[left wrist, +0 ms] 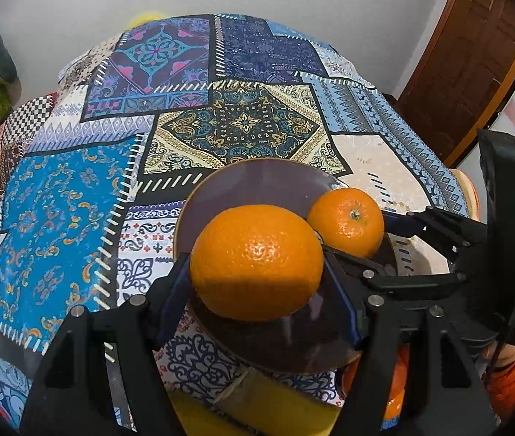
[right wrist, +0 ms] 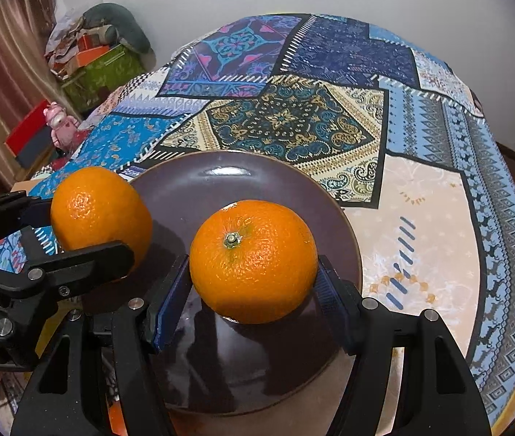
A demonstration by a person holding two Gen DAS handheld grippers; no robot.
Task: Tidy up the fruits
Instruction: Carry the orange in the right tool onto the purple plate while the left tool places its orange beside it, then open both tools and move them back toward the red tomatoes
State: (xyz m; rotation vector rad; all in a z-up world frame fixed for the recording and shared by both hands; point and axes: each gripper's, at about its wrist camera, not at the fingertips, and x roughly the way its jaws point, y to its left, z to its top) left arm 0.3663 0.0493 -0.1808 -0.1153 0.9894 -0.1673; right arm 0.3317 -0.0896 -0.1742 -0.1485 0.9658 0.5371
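Only in right view: pink toy (right wrist: 61, 123)

Two bright orange oranges (right wrist: 253, 259) (right wrist: 99, 210) above a glossy dark brown plate (right wrist: 257, 178); beneath it a patchwork tablecloth (right wrist: 421, 200) of blue, navy, cream and purple panels with paisley, floral and diamond motifs; black grippers (right wrist: 253, 301) carry blue pads (right wrist: 172, 301).

A: Where does the left wrist view sit?
B: Behind its own jaws, close, tilted steeply down at the dark plate (left wrist: 257, 181); the far wall lies ahead.
A: And the right?
B: Likewise; both share the plate, the two oranges and the patterned desk (right wrist: 421, 189).
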